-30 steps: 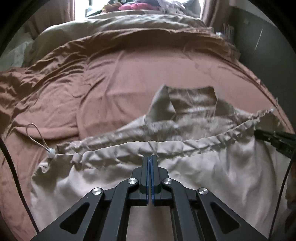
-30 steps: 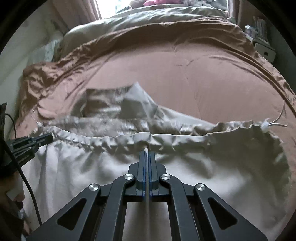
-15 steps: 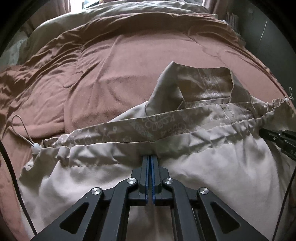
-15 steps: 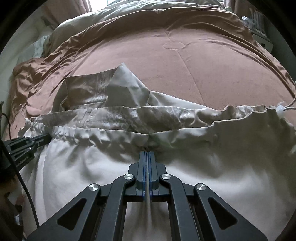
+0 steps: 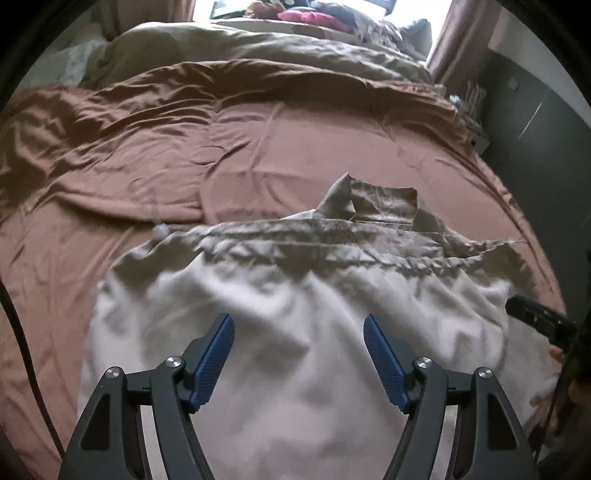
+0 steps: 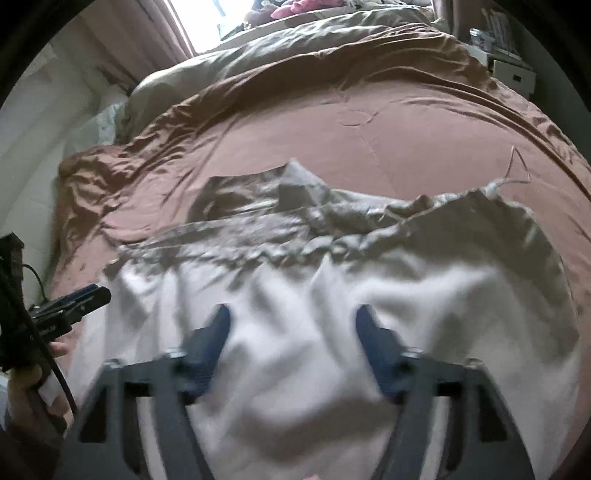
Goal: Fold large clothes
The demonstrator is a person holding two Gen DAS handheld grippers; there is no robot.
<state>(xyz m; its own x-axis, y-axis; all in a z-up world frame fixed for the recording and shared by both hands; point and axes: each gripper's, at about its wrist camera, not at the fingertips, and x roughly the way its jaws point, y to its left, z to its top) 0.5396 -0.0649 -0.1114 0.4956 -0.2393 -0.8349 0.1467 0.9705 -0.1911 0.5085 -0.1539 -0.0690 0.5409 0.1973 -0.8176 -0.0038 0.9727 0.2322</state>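
On the bed, spread across a rust-brown quilt (image 5: pixel 280 147), lies a large pale cream garment (image 5: pixel 303 354): smooth, lightly sheened cloth, rumpled into soft billows near the cameras. Along its far edge runs a gathered, puckered hem (image 5: pixel 332 254), with a folded-back strip showing a faint printed lining. Beyond that sticks up a flap with a pointed corner (image 5: pixel 345 188). At the left end of the hem sits a small white cord stopper (image 5: pixel 160 230); at the right end, in the right wrist view, loops a thin drawstring (image 6: pixel 515 166).

Above the cloth hovers the left gripper (image 5: pixel 299 328), its ridged blue fingers (image 5: pixel 218 354) spread wide, having just been opening, with nothing pinched, only loose fabric showing below the gap. Likewise the right gripper (image 6: pixel 291 321), blurred, fingers apart and just opened, clear of the cloth.

Beneath everything, satiny quilt, creased into long wrinkles on the left side. Farther back, an olive-tan blanket (image 5: pixel 295 48), a heap of pink things (image 5: pixel 306 14) at a bright window, reddish curtains (image 6: pixel 155 40), and dark cabinets (image 5: pixel 535 122) on the right.
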